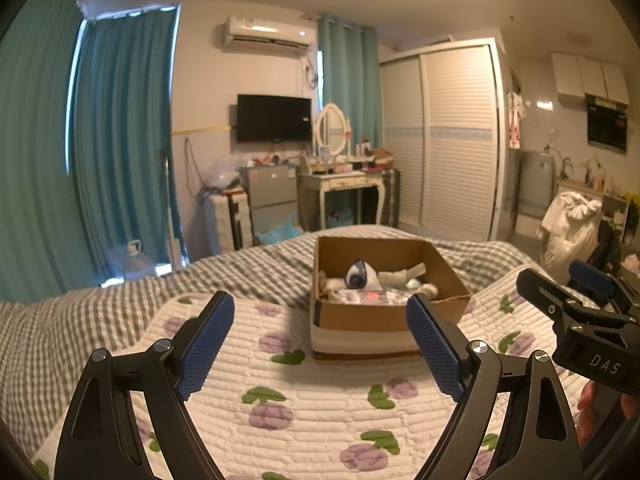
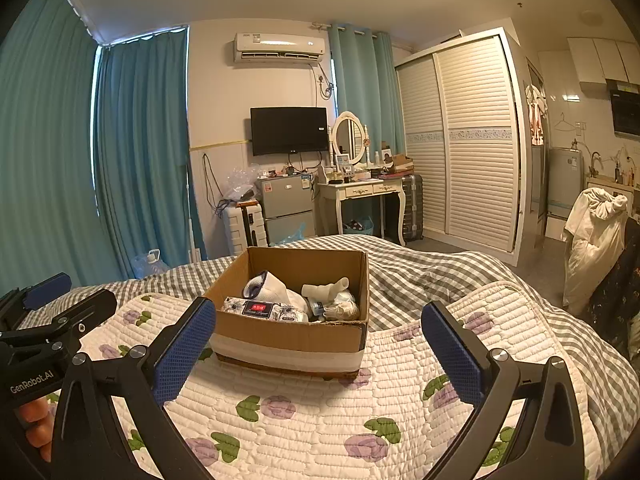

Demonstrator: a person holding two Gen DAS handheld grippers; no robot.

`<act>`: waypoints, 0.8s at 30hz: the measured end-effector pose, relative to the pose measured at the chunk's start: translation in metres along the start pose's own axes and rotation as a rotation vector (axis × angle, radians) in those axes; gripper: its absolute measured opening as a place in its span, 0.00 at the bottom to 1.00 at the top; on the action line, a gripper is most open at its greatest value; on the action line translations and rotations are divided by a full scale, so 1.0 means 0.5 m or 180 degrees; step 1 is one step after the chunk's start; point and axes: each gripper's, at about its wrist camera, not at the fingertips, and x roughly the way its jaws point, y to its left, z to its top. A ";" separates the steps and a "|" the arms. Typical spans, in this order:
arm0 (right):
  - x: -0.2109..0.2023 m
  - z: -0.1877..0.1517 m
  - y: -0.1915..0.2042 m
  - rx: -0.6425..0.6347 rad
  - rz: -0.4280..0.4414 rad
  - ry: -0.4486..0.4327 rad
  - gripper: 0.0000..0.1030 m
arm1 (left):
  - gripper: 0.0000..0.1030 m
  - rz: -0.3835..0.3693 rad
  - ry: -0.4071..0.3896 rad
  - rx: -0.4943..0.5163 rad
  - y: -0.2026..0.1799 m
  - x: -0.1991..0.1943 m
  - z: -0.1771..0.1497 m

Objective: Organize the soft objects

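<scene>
Right wrist view: my 2 tools, right tool (image 2: 318, 344) and left tool (image 1: 320, 344), gape wide, empty; I'd approach the box (image 2: 292, 336) mid-frame slowly, squarely.

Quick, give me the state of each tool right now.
Left tool: open, holding nothing.
Right tool: open, holding nothing.

Matt brown cardboard box (image 2: 294, 334) on a quilted cloth blanket (image 2: 320, 412); gripper pads (image 2: 186, 350) are rough, textured blue rubber.
</scene>
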 end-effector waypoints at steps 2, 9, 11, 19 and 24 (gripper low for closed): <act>0.000 -0.002 0.001 0.0000 -0.0004 0.0000 1.00 | 0.86 0.0002 0.0002 0.0006 0.000 0.001 0.000; 0.001 -0.005 0.002 0.0003 0.0002 0.0009 1.00 | 0.86 0.0000 0.0001 0.0010 0.000 -0.001 0.000; 0.001 -0.007 0.001 -0.0001 0.0002 0.0011 1.00 | 0.86 0.0005 0.0003 0.0008 -0.001 0.000 -0.001; 0.002 -0.009 0.001 0.0001 0.0002 0.0016 1.00 | 0.86 0.0016 0.0000 0.0009 0.002 -0.001 -0.001; 0.002 -0.010 0.000 0.0005 0.0001 0.0019 1.00 | 0.86 0.0020 -0.0015 0.0000 0.001 -0.003 -0.002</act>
